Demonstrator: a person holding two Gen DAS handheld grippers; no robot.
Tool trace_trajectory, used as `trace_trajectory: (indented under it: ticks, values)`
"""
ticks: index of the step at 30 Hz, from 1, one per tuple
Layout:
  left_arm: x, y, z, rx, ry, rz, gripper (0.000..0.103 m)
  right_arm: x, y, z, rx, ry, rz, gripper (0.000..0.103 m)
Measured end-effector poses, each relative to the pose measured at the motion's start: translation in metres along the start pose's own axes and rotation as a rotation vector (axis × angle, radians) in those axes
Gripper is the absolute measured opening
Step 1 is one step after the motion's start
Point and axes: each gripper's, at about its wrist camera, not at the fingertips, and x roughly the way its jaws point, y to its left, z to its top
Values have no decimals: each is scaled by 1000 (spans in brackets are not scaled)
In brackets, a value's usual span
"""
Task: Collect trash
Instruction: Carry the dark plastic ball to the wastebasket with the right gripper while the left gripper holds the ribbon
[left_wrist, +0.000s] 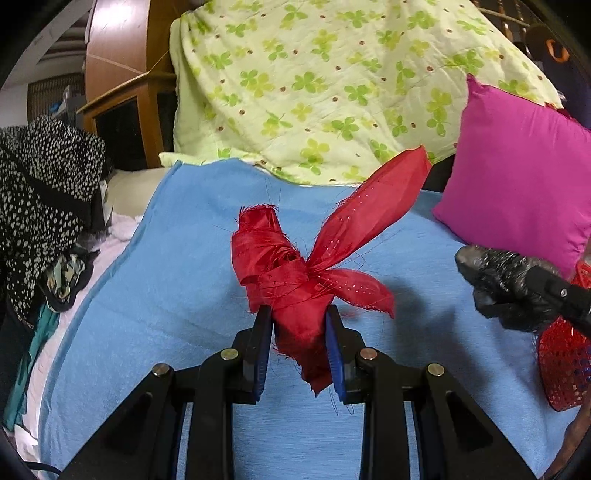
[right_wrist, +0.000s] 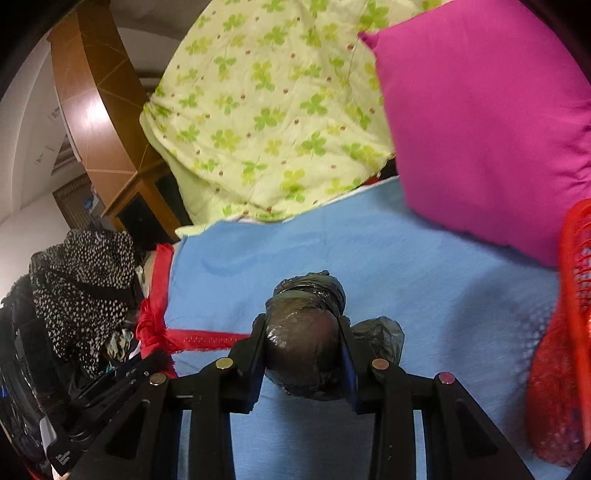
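My left gripper is shut on a knotted scrap of red cloth and holds it above the blue sheet. The red cloth also shows at the left of the right wrist view. My right gripper is shut on a wad of black plastic bag, above the blue sheet. The wad and the right gripper's finger show at the right of the left wrist view. A red mesh basket stands at the right; it also shows in the left wrist view.
A magenta pillow and a green clover-print quilt lie at the back of the bed. A black-and-white spotted garment is piled at the left. A wooden cabinet stands behind it.
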Motion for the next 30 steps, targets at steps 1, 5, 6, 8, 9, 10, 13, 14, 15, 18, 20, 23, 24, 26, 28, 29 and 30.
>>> trace_trajectory:
  ticks: [1,5,6,8,9,10,13,14,15,18,20,23,24,26,28,29,30]
  values:
    - [-1,-3,0,5,-3,0,30,-3,-4,1,7,-4,-3,37]
    - [-7,-17,2,27,-17,-2,30,-11,-18,4,27,-9,-13,37]
    - [-8,-21,2,34,-22,-1,30,-14,-22,5,30,-15,-16,37]
    - [-11,-28,1,45,-28,-2,30,-19,-26,7,36,-24,-16,37]
    - [-12,-32,2,51,-30,-4,30,-23,-29,8,41,-31,-17,37]
    - [-13,-35,1,57,-33,-6,30,-25,-32,8,45,-35,-17,37]
    - [-16,-46,1,77,-40,-9,30,-34,-41,10,58,-45,-17,37]
    - [-16,-50,1,84,-41,-10,30,-37,-44,10,61,-49,-20,37]
    - [-17,-53,0,89,-42,-11,30,-39,-47,10,63,-52,-21,37]
    - [-19,-63,-1,105,-48,-14,30,-48,-54,12,72,-69,-21,37]
    - [-21,-69,-1,116,-51,-18,30,-55,-59,13,81,-85,-19,37]
    - [-24,-80,-2,136,-59,-25,30,-64,-65,14,93,-104,-18,37]
    - [-25,-83,-3,141,-61,-26,30,-65,-67,15,96,-107,-18,37]
    - [-27,-90,-4,154,-64,-28,30,-70,-71,16,103,-114,-18,37]
    - [-28,-95,-5,166,-68,-31,30,-76,-75,16,110,-124,-22,37]
    - [-29,-98,-5,170,-69,-32,30,-77,-77,16,113,-127,-22,37]
    - [-30,-101,-6,177,-72,-34,30,-80,-80,17,119,-132,-22,37]
